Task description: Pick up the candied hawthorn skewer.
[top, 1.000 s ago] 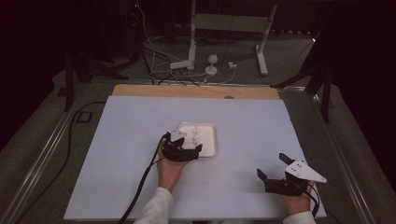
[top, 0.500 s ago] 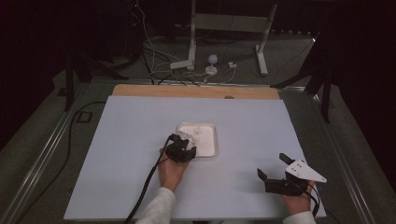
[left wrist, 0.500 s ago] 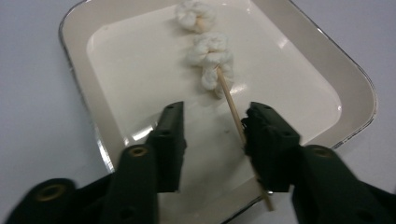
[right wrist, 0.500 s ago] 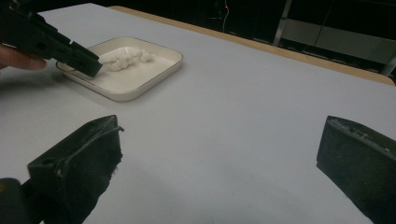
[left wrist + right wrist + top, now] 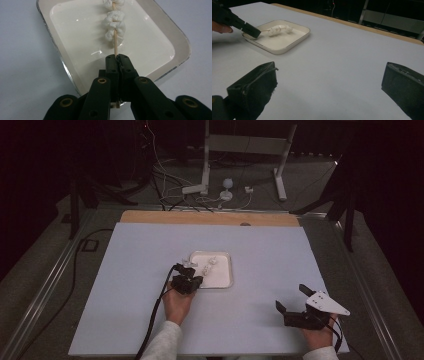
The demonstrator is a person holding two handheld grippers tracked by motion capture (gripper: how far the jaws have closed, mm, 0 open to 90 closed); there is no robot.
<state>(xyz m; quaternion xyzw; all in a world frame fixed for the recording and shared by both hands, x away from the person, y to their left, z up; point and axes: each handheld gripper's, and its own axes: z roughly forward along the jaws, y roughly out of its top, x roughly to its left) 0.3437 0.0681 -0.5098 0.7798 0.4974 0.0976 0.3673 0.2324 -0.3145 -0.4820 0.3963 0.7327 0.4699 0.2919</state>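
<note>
**Left gripper view: claw clamped on the skewer's bare end**

Left gripper view looks along the left gripper (image 5: 117, 58), whose jaws have just been closing and now stand together with the skewer (image 5: 115, 37) pinched between their tips. The wooden stick comes straight out from the pinch, pointing away from the claw, and its near end pokes out behind the pads lower down. White lumps (image 5: 114, 23) are threaded on the stick just past the jaw tips, a short bare length of wood lying between them and the grip. The skewer sits over the tray (image 5: 180, 45), a white rectangular dish with rounded corners, and the jaw tips reach in over its near rim.

From the high view, the left gripper (image 5: 186, 281) is at the tray's (image 5: 227, 282) near left corner, on the pale blue table (image 5: 125, 270), with the skewer (image 5: 206, 265) running across the dish away from it.

The right gripper (image 5: 296, 304) rests well apart, near the table's near right edge, its jaws spread wide with nothing between them. In the right gripper view its two black jaws frame bare table, and the tray (image 5: 297, 40) with the skewer (image 5: 278, 30) lies far off to the upper left.
</note>
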